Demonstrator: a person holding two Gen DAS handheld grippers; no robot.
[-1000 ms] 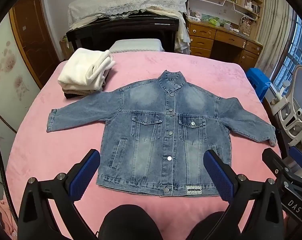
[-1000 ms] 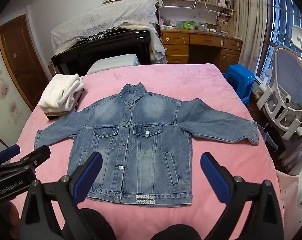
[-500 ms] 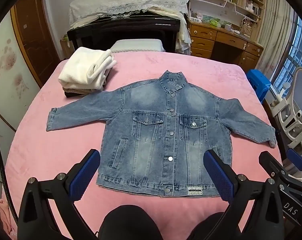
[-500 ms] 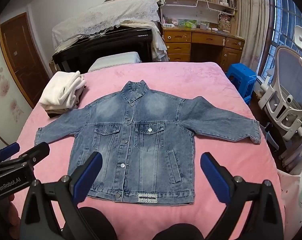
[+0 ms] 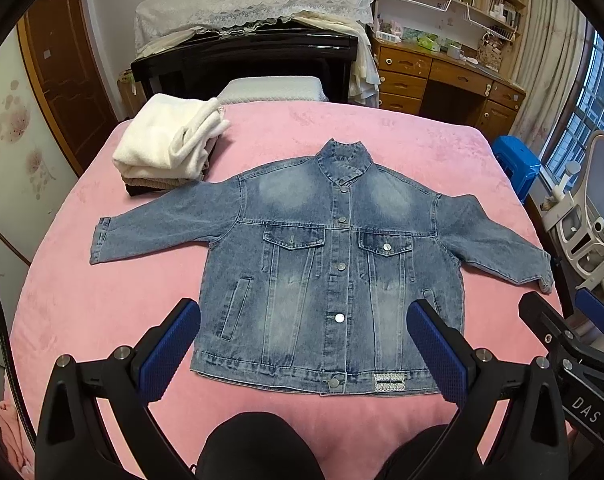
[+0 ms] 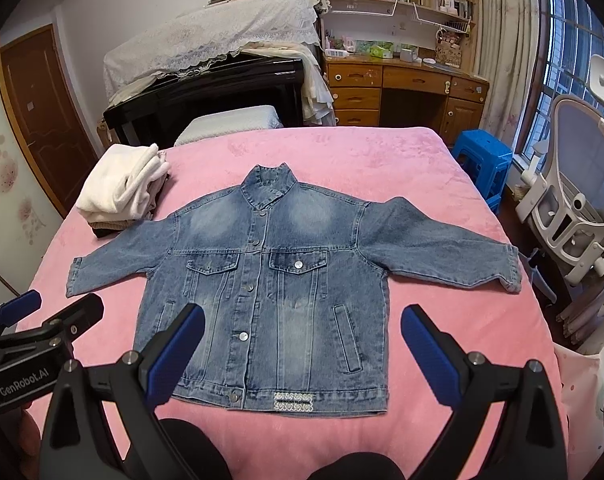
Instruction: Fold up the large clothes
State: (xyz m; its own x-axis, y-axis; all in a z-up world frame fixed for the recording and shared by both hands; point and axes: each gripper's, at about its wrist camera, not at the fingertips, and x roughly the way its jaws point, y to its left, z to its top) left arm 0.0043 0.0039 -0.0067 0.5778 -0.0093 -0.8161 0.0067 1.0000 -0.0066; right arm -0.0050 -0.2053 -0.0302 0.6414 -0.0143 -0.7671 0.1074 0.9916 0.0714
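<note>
A blue denim jacket (image 5: pixel 334 264) lies flat and buttoned, front up, sleeves spread, on the pink bed (image 5: pixel 81 300); it also shows in the right wrist view (image 6: pixel 277 288). My left gripper (image 5: pixel 302 344) is open and empty, held above the jacket's hem. My right gripper (image 6: pixel 302 348) is open and empty, above the hem as well. Each gripper shows at the edge of the other's view: the right one (image 5: pixel 570 340) and the left one (image 6: pixel 33 328).
A stack of folded white and beige clothes (image 5: pixel 169 144) sits at the bed's far left corner (image 6: pixel 121 188). A black piano (image 5: pixel 245 60) stands behind the bed. A blue stool (image 6: pixel 482 160) and an office chair (image 6: pixel 574 204) stand to the right.
Both grippers have shifted slightly; the jacket sits a little lower in both views. Both grippers stay open and the jacket has not moved.
</note>
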